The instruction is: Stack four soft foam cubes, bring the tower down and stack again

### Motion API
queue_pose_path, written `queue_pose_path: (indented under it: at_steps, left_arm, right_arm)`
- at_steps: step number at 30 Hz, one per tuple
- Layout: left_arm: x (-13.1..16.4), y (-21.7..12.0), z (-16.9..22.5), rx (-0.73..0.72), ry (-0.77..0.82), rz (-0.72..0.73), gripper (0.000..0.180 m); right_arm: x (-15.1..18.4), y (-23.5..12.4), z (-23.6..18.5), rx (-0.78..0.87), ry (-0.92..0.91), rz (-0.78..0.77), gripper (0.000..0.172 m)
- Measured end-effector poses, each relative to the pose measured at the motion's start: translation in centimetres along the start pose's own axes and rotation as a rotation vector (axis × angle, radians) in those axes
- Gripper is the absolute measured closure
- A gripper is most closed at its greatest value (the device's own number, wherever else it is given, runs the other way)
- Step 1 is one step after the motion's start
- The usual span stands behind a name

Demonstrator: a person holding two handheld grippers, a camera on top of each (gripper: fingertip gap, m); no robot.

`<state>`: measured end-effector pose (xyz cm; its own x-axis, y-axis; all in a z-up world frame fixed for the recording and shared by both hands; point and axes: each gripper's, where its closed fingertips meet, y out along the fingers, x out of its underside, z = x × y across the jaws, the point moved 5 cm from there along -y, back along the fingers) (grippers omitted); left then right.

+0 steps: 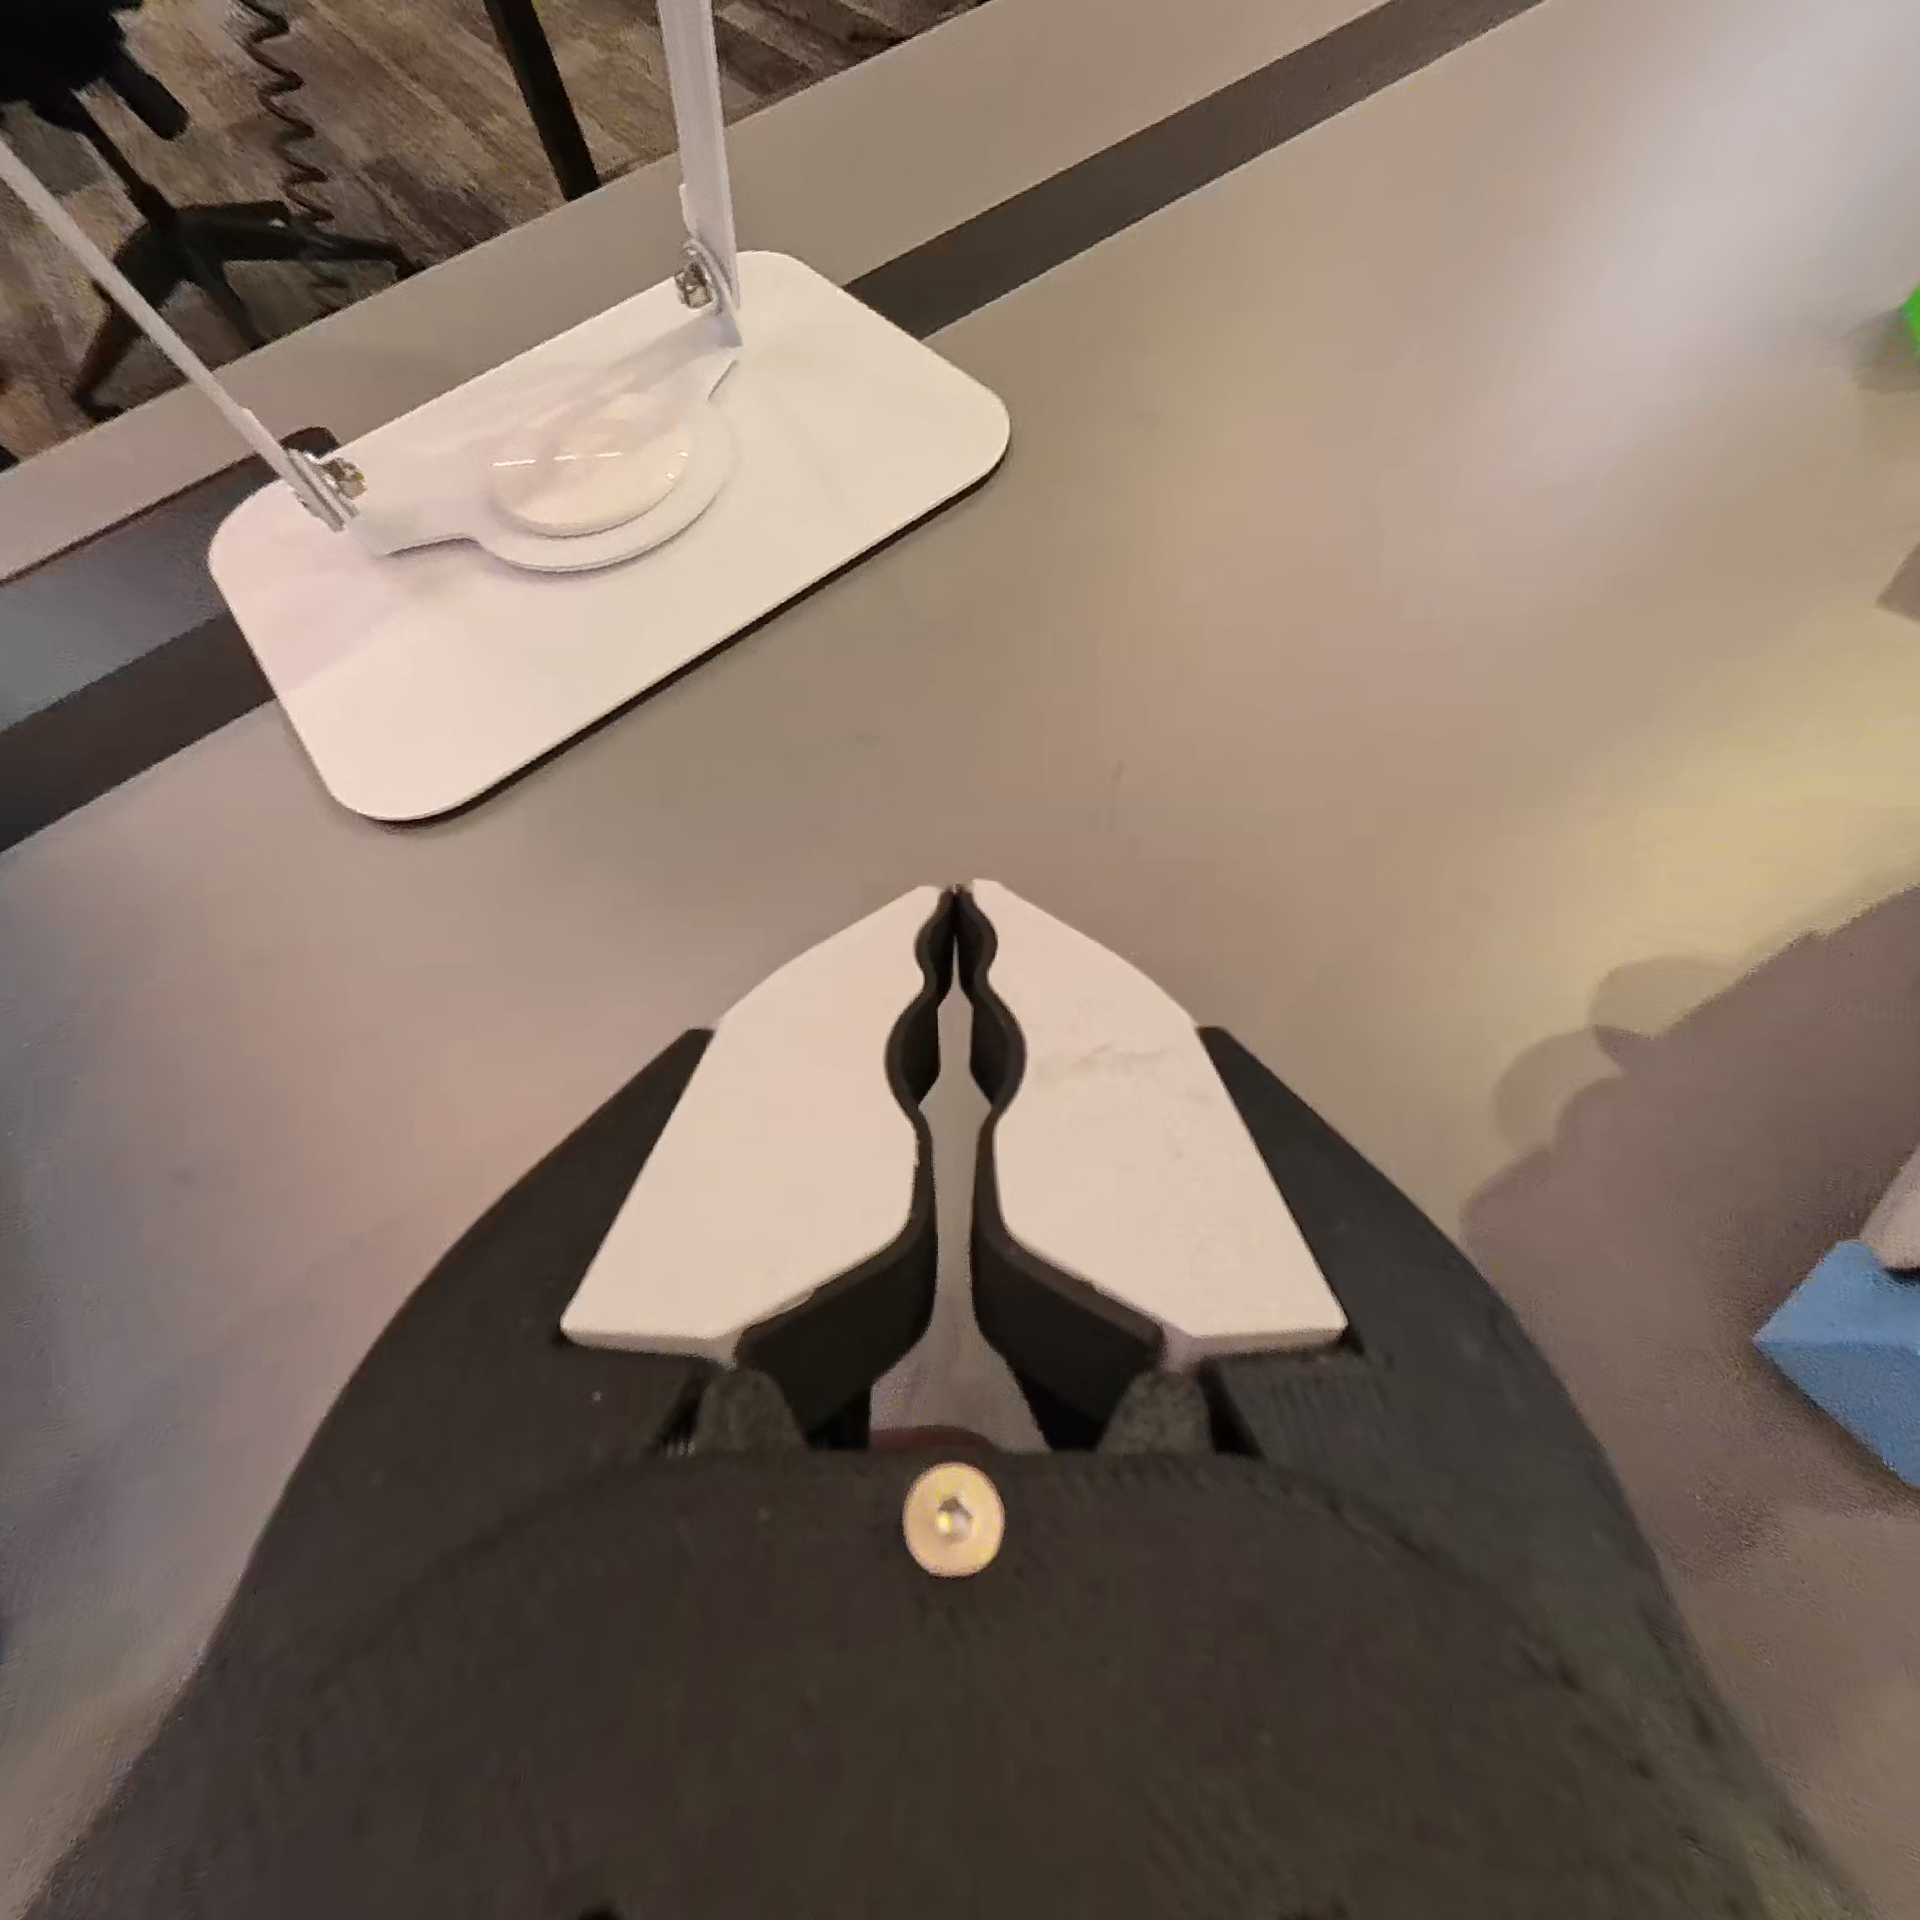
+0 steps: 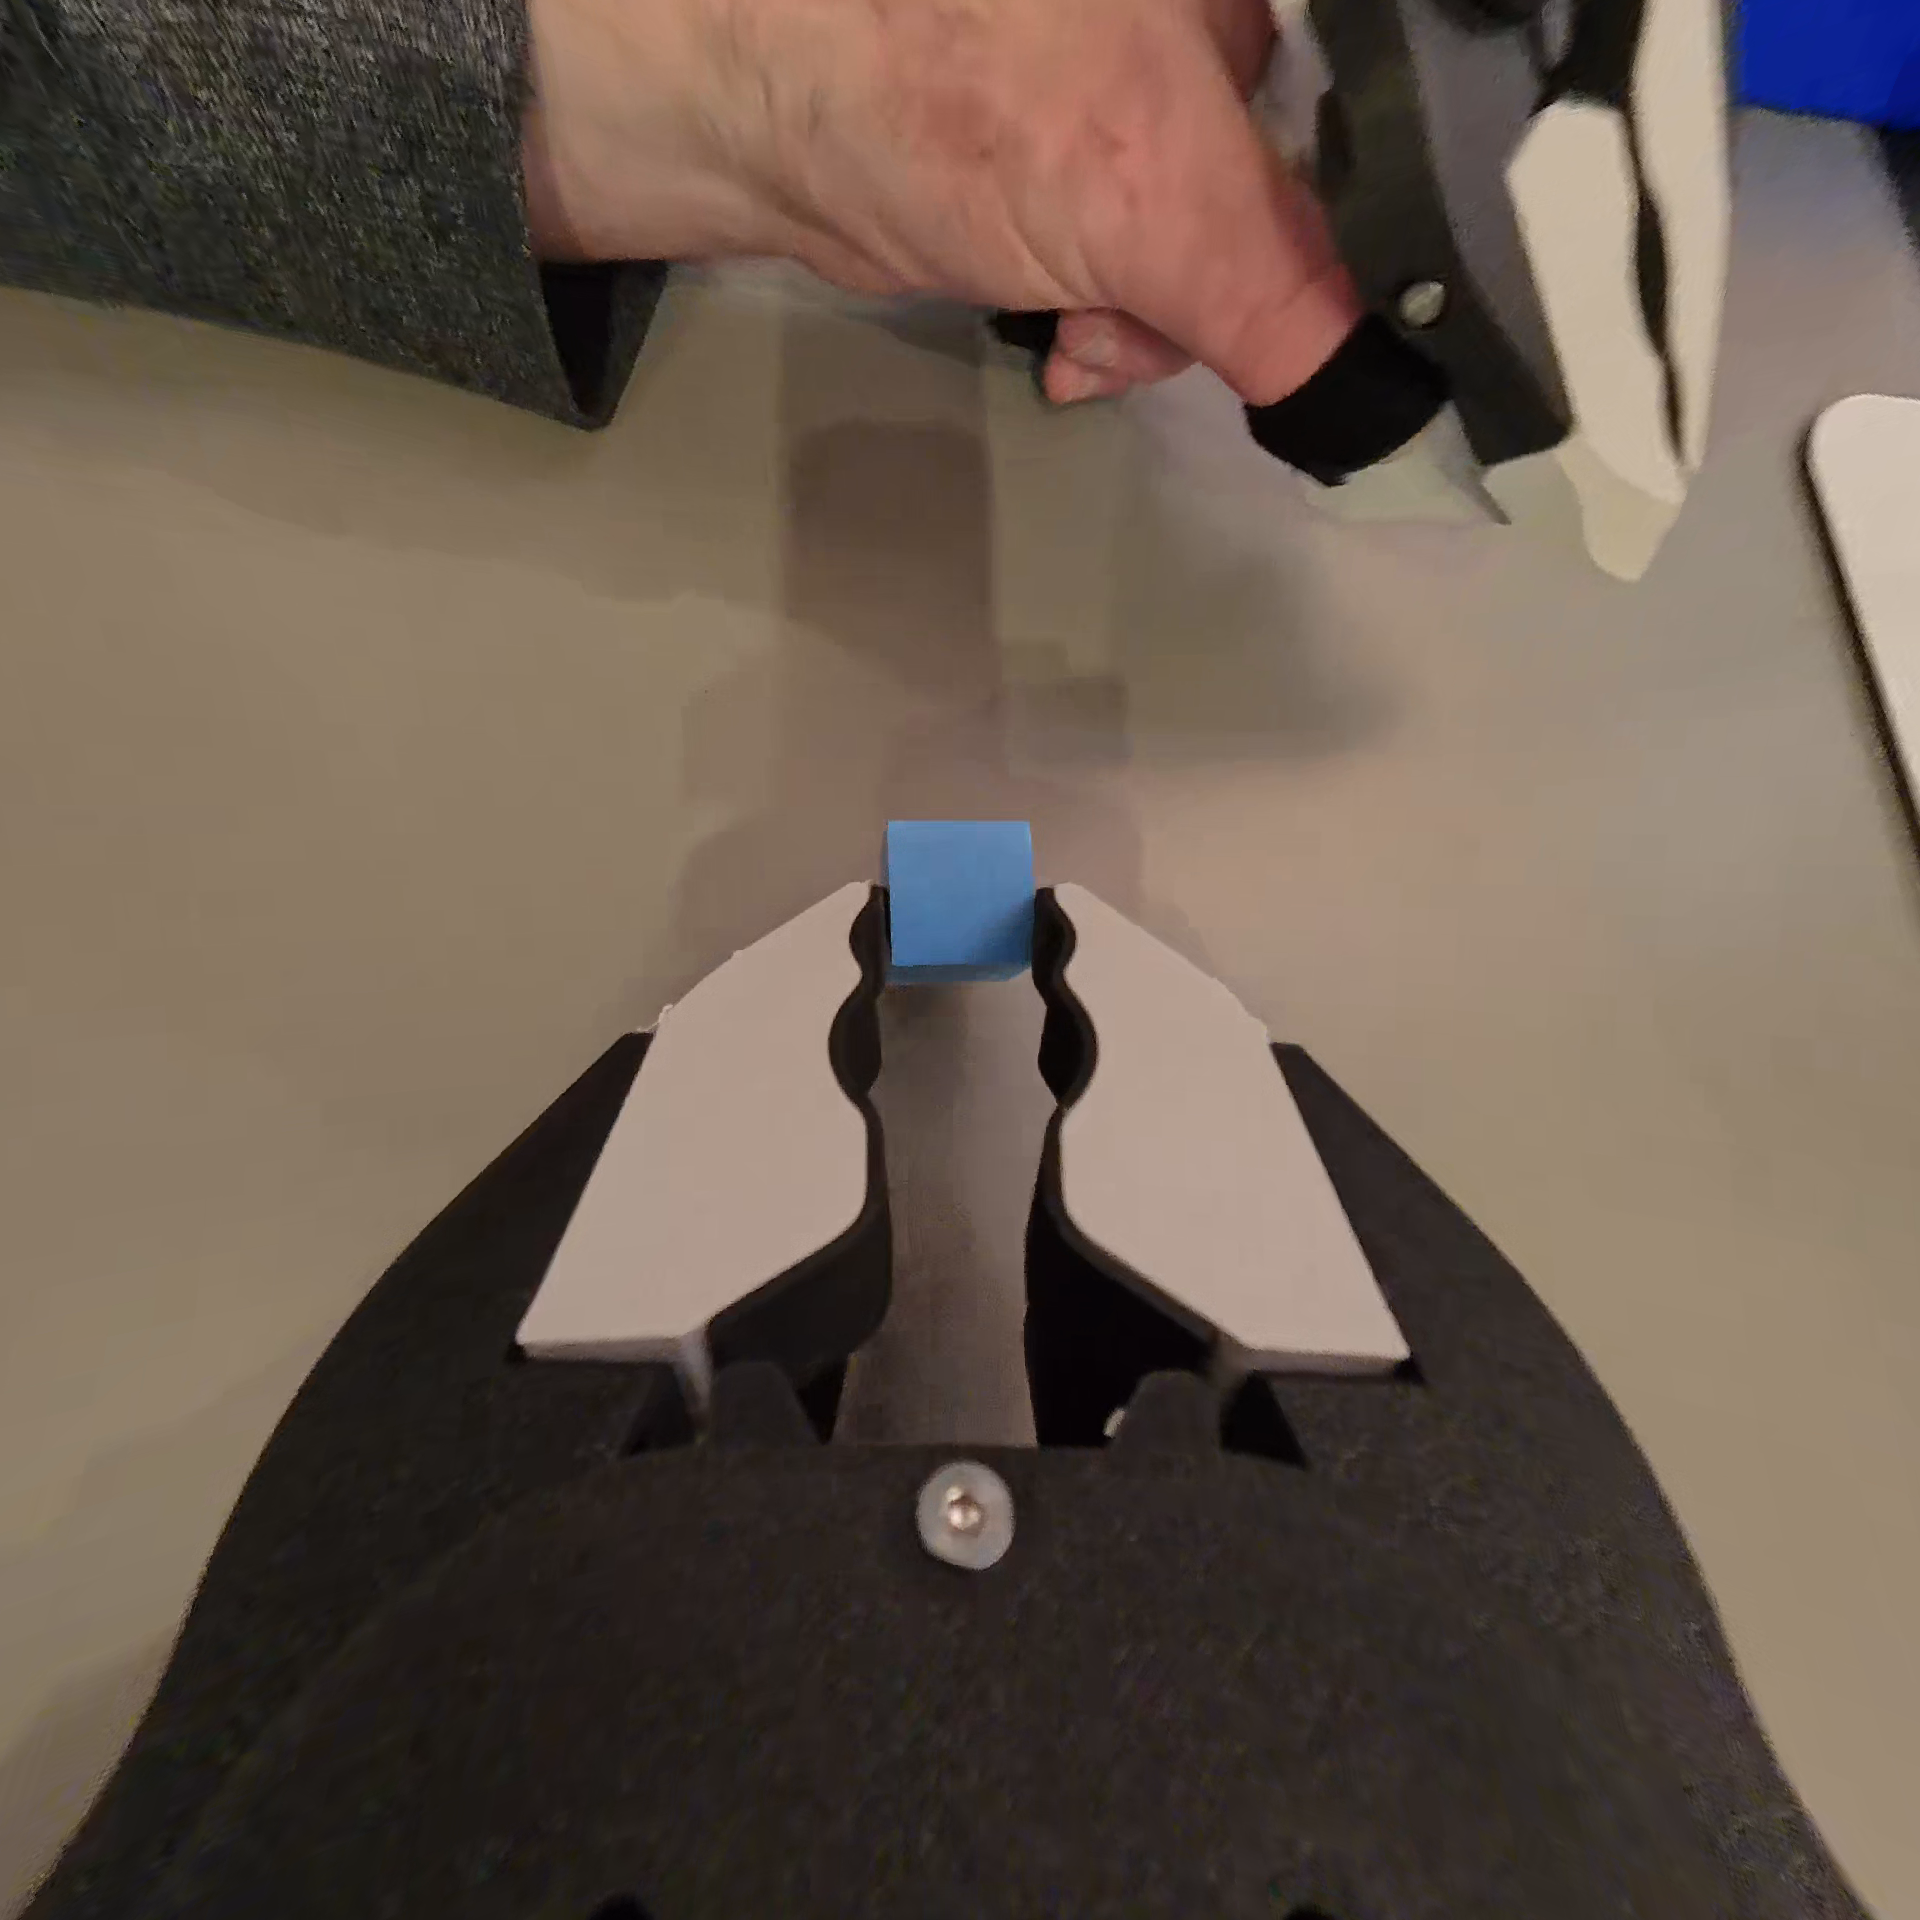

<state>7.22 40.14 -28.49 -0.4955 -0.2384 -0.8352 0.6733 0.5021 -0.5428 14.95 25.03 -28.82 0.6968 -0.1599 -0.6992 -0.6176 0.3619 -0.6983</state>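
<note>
Right gripper [image 2: 958,914] mid-frame pinches the blue cube [image 2: 956,899] by its sides; looks light and squishy. Left gripper [image 1: 956,896] clenched, holding nothing.

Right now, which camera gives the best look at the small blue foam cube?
The right wrist view: the small blue foam cube sits centred and sharp, pinched between the right gripper's fingertips. The left wrist view catches only a blurred blue corner at its right edge.
</note>
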Motion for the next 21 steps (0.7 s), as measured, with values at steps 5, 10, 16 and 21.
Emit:
queue_pose_path:
  at_steps: [5, 10, 16, 21]
  left_arm:
    - [0.2, 0.4, 0.2, 0.027, -0.01, -0.001, 0.18]
    - [0.2, 0.6, 0.3, 0.025, 0.01, -0.009, 0.18]
    - [0.2, 0.5, 0.0, 0.026, -0.018, 0.001, 0.18]
    - [0.2, 0.7, 0.2, 0.018, 0.01, -0.015, 0.18]
  right_arm:
    - [0.5, 1.2, -0.4, -0.013, 0.0, -0.05, 0.145]
    - [0.9, -0.4, -0.4, 0.001, -0.008, -0.073, 0.122]
    - [5.9, -8.9, 3.1, 0.138, 0.034, -0.127, 0.118]
    - [11.7, -12.8, 5.5, 0.153, 0.023, -0.269, 0.123]
